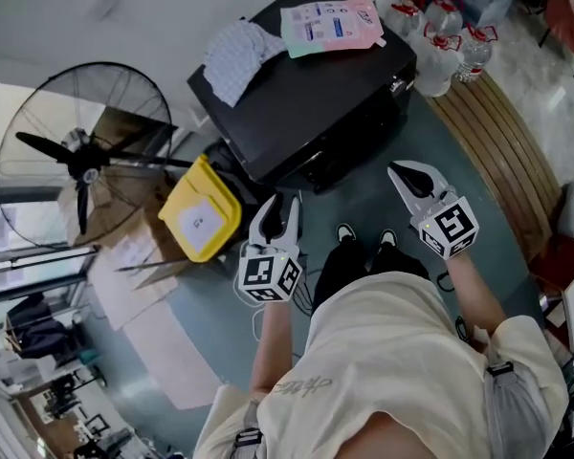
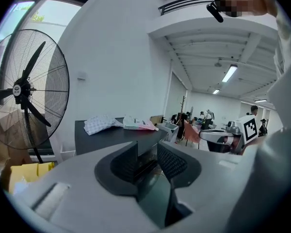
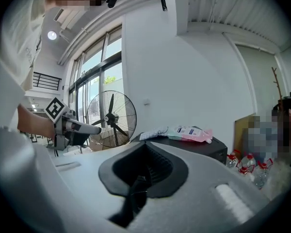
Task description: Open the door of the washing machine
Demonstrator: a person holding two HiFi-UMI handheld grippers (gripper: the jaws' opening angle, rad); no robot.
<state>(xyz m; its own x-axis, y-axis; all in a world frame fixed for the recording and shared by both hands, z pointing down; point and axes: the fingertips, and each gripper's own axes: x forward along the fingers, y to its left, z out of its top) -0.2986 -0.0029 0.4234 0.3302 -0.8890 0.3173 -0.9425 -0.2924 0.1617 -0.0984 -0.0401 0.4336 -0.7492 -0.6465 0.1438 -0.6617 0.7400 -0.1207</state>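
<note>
Washing machine point(image 1: 316, 103), a black box-shaped cabinet, stands on the floor directly ahead of the person. Its front face is turned toward both grippers. A crumpled white checked cloth point(image 1: 237, 55) and a flat pink-and-green pouch point(image 1: 330, 25) lie on its top.

The left gripper point(image 1: 275, 208) has its fingers narrowly apart with nothing between them. The right gripper point(image 1: 408, 172) has its fingers pressed together and holds nothing. Both are held in the air in front of the washing machine, near its front face but not touching it. The left gripper faces the front left corner and the right gripper the front right.

The door is steeply foreshortened and dark in the head view, so its handle or edge cannot be made out.

Judged step: approach, with contact not yet made. To do it well, 1 gripper should spread its fingers wider, come in level at the door's handle or free edge, and close firmly. The pull should then follow the hinge arc. The items on top are best left undisturbed.
</note>
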